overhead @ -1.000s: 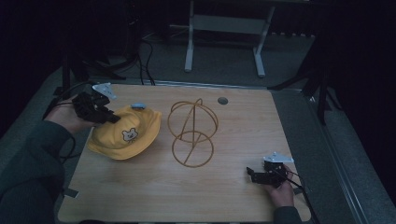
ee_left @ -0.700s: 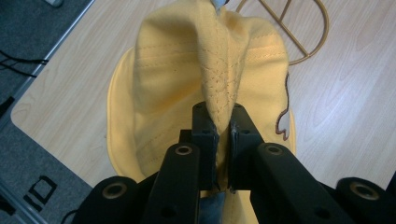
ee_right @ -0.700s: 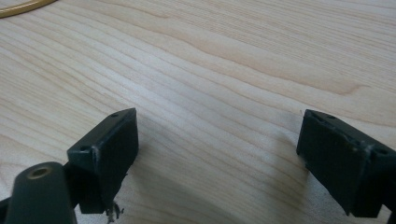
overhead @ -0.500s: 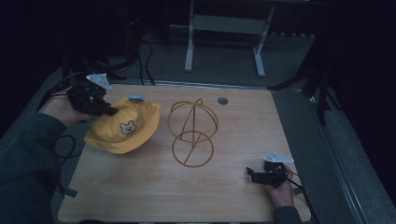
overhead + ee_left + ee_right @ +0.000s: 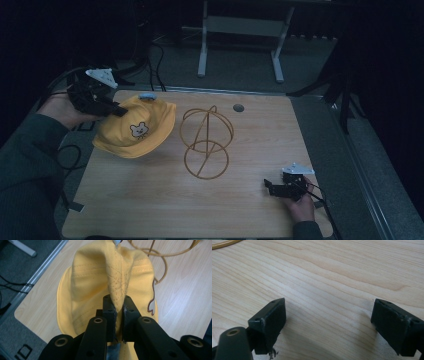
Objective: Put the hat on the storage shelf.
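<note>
A yellow hat (image 5: 134, 132) with a small bear badge hangs tilted over the table's left side, lifted by its brim. My left gripper (image 5: 119, 111) is shut on a fold of that brim, and the pinched yellow fabric (image 5: 117, 290) stands up between the pads in the left gripper view. A gold wire hat stand (image 5: 206, 141) sits upright in the middle of the table, just right of the hat. My right gripper (image 5: 267, 187) rests low near the table's front right, open, with bare wood between its fingers (image 5: 270, 322).
The wooden table (image 5: 260, 145) has a small round grommet (image 5: 238, 107) near its far edge. A metal rail (image 5: 350, 155) runs along its right side. Cables lie on the floor at the left. A white frame stands behind the table.
My left gripper has risen with the hat, lifting it off the table so it now hangs tilted. The right gripper has stayed where it was.
</note>
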Demonstrator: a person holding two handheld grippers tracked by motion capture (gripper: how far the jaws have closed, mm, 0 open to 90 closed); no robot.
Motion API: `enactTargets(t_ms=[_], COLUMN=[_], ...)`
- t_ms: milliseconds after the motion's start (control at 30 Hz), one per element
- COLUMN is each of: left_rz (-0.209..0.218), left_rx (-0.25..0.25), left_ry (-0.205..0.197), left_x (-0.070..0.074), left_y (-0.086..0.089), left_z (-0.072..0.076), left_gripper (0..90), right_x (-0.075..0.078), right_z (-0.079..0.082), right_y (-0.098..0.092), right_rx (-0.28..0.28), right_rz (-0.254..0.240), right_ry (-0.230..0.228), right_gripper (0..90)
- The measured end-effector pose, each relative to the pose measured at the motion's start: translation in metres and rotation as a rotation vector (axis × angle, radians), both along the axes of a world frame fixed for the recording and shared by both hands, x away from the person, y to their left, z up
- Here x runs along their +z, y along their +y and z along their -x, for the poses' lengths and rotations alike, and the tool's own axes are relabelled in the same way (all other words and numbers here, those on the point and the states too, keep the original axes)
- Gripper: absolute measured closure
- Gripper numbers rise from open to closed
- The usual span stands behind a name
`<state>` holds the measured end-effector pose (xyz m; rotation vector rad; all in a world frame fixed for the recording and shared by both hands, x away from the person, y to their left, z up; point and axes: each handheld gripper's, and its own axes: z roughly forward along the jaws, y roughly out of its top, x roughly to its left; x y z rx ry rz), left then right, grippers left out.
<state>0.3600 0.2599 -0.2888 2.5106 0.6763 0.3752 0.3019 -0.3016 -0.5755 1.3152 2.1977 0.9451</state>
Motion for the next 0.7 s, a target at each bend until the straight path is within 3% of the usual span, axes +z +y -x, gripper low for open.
enactTargets(t_ms=[700], left_rz=[0.006], left_rx=[-0.036], left_ry=[-0.008], left_x=[0.013], left_y=[-0.010], left_z=[-0.002], left_gripper=[83.6], right_x=[0.000], right_z=[0.000], right_y=[0.000], right_rx=[-0.001], right_rz=[0.000], right_ry=[0.000], right_gripper=[12.7])
